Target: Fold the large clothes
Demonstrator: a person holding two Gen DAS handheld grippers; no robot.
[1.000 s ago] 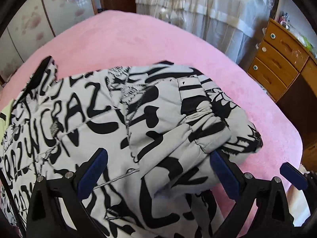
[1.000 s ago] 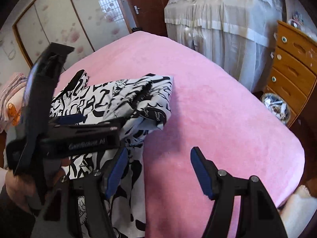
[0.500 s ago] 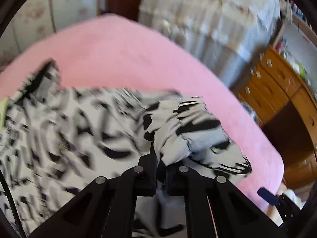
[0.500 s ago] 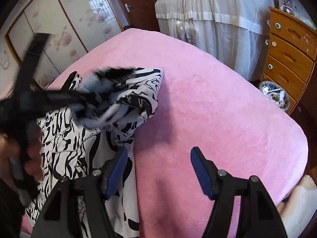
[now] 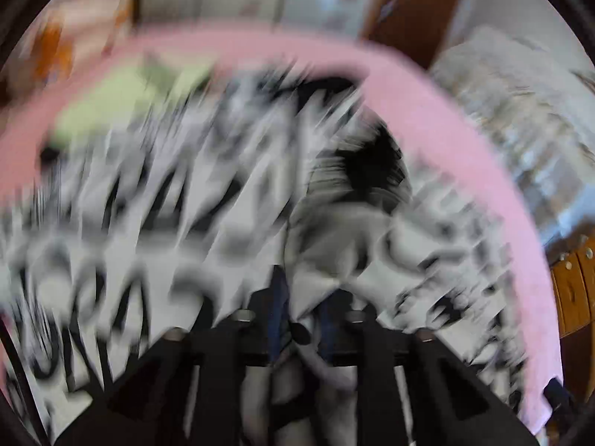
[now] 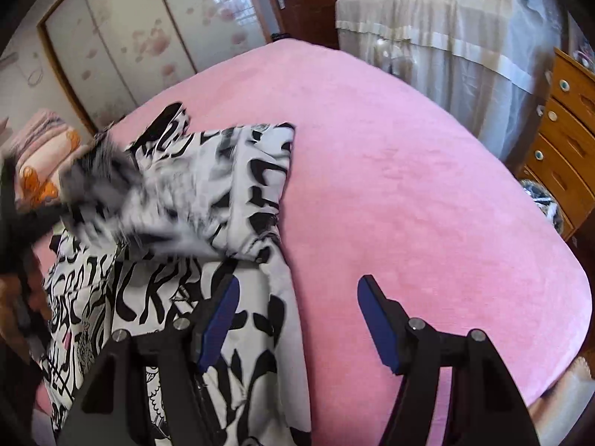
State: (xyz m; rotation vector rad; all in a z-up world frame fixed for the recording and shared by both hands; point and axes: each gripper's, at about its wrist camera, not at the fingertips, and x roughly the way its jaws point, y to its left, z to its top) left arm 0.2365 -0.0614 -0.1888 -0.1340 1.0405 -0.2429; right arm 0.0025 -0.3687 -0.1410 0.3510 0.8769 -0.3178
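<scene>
A white jacket with black lettering (image 6: pixel 156 297) lies on the left half of the pink bed (image 6: pixel 409 186). My left gripper (image 5: pixel 299 297) has a fold of the jacket's sleeve (image 5: pixel 357 230) between its blue pads, and its jaws are opening slightly; that view is badly blurred by motion. In the right wrist view the sleeve (image 6: pixel 122 189) hangs lifted and blurred over the jacket's body, beside the dark left gripper (image 6: pixel 22 219) at the far left edge. My right gripper (image 6: pixel 297 282) stands open above the jacket's right edge, nothing between its fingers.
A wooden dresser (image 6: pixel 565 141) stands off the bed's right side, and lace-draped furniture (image 6: pixel 446 37) is beyond the far edge. Sliding wardrobe doors (image 6: pixel 148 37) are at the back left. Folded blankets (image 6: pixel 37 148) and a light green cloth (image 5: pixel 122 100) lie past the jacket.
My left gripper closed on the folded sleeve, then swept it fast to the left across the jacket while rolling. The right gripper shifted a little and stayed open.
</scene>
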